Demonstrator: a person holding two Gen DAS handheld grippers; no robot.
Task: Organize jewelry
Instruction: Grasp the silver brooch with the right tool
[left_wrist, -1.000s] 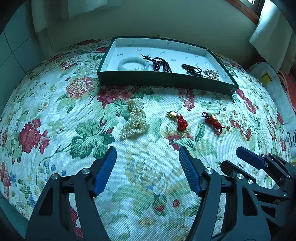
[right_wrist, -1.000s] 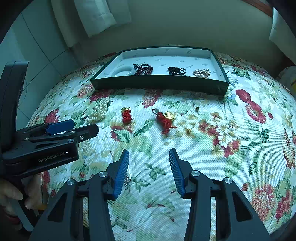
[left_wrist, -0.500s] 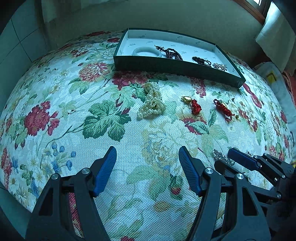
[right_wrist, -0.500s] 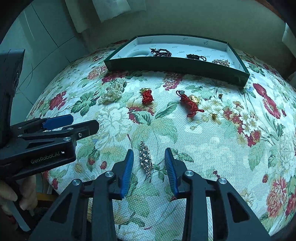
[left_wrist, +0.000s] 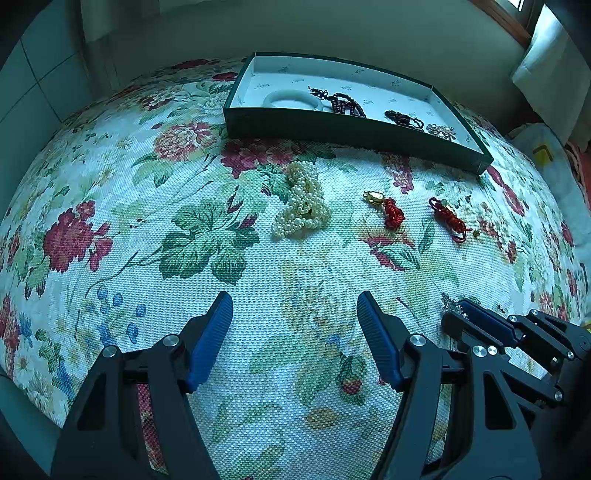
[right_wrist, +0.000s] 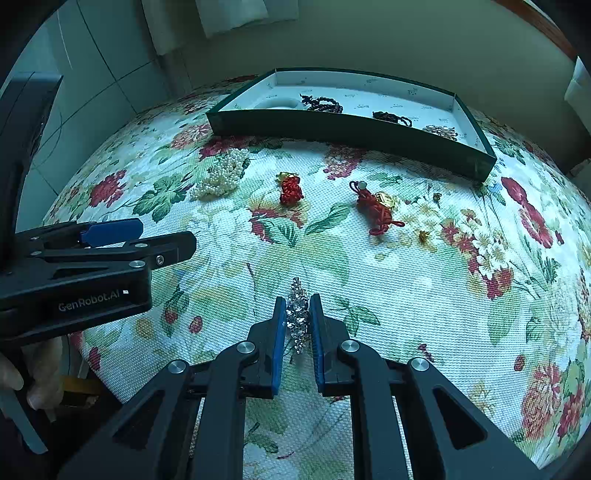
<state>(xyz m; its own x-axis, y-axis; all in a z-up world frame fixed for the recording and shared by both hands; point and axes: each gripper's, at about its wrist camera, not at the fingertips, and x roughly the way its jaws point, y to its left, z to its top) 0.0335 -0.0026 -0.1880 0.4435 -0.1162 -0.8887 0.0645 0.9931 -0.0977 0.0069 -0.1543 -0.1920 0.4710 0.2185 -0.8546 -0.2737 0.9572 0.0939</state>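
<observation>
Two black-and-blue grippers (right_wrist: 297, 295) (left_wrist: 294, 293); one green cardboard tray (left_wrist: 354, 130), 12 o'clock; two red knotted-cord charms (left_wrist: 392, 212) (left_wrist: 448, 218); one pearl-bead pile (left_wrist: 303, 202); one rhinestone brooch (right_wrist: 298, 314).

"GenRobot.AI" in white on the left tongs (right_wrist: 110, 236) body

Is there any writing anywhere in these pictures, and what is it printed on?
"GenRobot.AI": white letters on the black body of the left tongs, seen from the right wrist view.
Small dark marks dotted over the white lining of the green tray: too small to read.
No other text is legible.
</observation>
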